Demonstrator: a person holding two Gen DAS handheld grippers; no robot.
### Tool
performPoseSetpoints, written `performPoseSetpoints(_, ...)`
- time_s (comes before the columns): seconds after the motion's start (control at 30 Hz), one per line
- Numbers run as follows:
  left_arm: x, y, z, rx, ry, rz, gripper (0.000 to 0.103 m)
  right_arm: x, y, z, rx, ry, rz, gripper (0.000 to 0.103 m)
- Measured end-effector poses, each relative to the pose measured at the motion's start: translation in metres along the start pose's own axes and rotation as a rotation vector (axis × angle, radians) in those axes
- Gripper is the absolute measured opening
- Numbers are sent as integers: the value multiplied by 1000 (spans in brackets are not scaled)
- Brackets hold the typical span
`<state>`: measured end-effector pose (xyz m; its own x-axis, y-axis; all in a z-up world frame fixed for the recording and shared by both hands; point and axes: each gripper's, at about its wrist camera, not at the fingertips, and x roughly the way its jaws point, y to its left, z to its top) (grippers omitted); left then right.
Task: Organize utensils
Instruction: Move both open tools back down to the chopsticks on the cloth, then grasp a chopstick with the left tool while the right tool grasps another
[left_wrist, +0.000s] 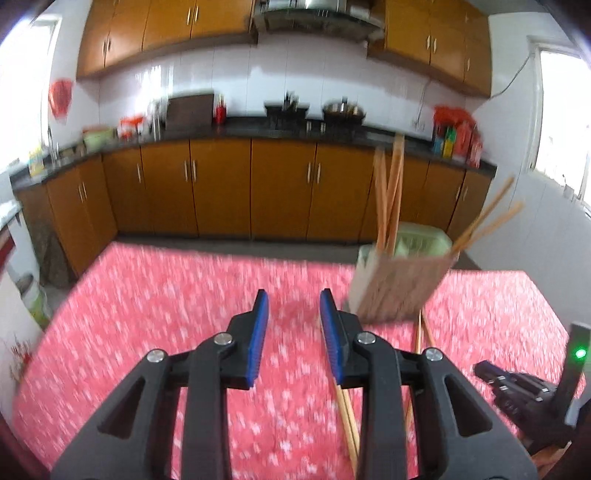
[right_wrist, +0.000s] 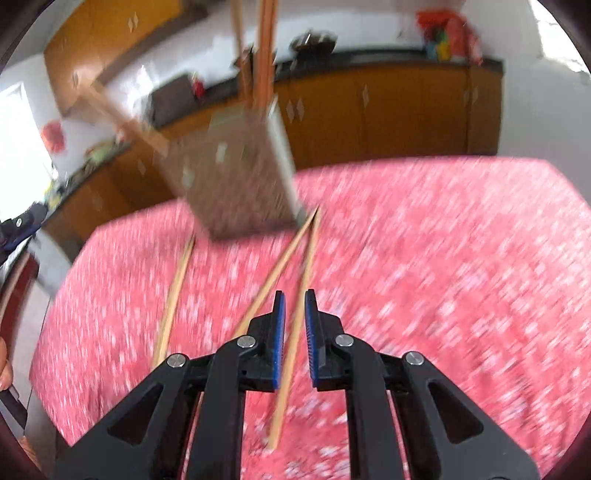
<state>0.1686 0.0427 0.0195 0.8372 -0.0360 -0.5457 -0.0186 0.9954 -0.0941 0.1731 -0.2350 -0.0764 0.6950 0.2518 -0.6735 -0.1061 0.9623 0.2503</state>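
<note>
- Right gripper (right_wrist: 294, 306): parted, straddling a loose wooden chopstick (right_wrist: 291, 354), not clamped.
- Left gripper (left_wrist: 294, 308): open, empty.
- Risk: chopstick rolling on red floral counter (right_wrist: 443, 258); brown slatted holder (right_wrist: 240, 177) tipping if knocked.

Home kitchen — wooden cabinets (left_wrist: 221, 188); range hood (left_wrist: 317, 18); pots (left_wrist: 343, 110).

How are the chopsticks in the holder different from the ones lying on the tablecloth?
The chopsticks in the holder stand upright or lean outward, poking above the brown holder; the loose chopsticks lie flat on the red tablecloth.
Those in the holder are bunched together; the loose ones are spread apart, one running between the right gripper fingers.
Both sets look like plain light wood.
</note>
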Motion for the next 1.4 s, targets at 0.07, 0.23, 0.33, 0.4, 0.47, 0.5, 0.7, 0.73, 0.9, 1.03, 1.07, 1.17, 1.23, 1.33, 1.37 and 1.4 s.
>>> performPoseSetpoints(0.07,14,2,-17,-26,65,-22,30,16,8,-10,-18,51,-3,12)
performPoseSetpoints(0.23,39,3,-54,-67,189,-97,29,38,12,-19,-49,102,-59,11)
performPoseSetpoints(0.33,49,-2,-68,-73,235,-141,29,35,2,-18,-25,81,-84,9)
performPoseSetpoints(0.4,56,-6,-78,-75,258,-169,29,30,-13,-17,20,69,-126,8)
performPoseSetpoints(0.47,62,-12,-87,-72,282,-193,29,27,-25,-17,65,59,-159,8)
performPoseSetpoints(0.5,65,-15,-91,-66,291,-196,28,26,-31,-17,85,55,-170,8)
performPoseSetpoints(0.7,81,-30,-110,-41,348,-159,18,24,-36,-17,69,53,-177,8)
performPoseSetpoints(0.73,82,-31,-111,-39,352,-154,18,22,-36,-17,66,51,-178,8)
performPoseSetpoints(0.9,82,-37,-113,4,332,-111,18,22,-41,-17,66,49,-176,8)
performPoseSetpoints(1.03,85,-40,-111,14,330,-66,16,23,-33,-19,30,45,-200,8)
performPoseSetpoints(1.07,86,-41,-111,21,327,-58,16,24,-30,-20,17,45,-197,8)
performPoseSetpoints(1.17,89,-40,-108,35,321,-32,9,23,-27,-21,-8,47,-196,8)
performPoseSetpoints(1.23,93,-33,-105,17,324,-39,8,23,-29,-20,-12,48,-194,8)
performPoseSetpoints(1.33,98,-17,-99,5,317,-3,8,26,-37,-17,5,43,-210,8)
performPoseSetpoints(1.37,99,-10,-97,1,314,10,8,26,-41,-15,15,40,-218,8)
performPoseSetpoints(1.4,100,-6,-96,-1,312,11,8,26,-43,-14,23,39,-221,8)
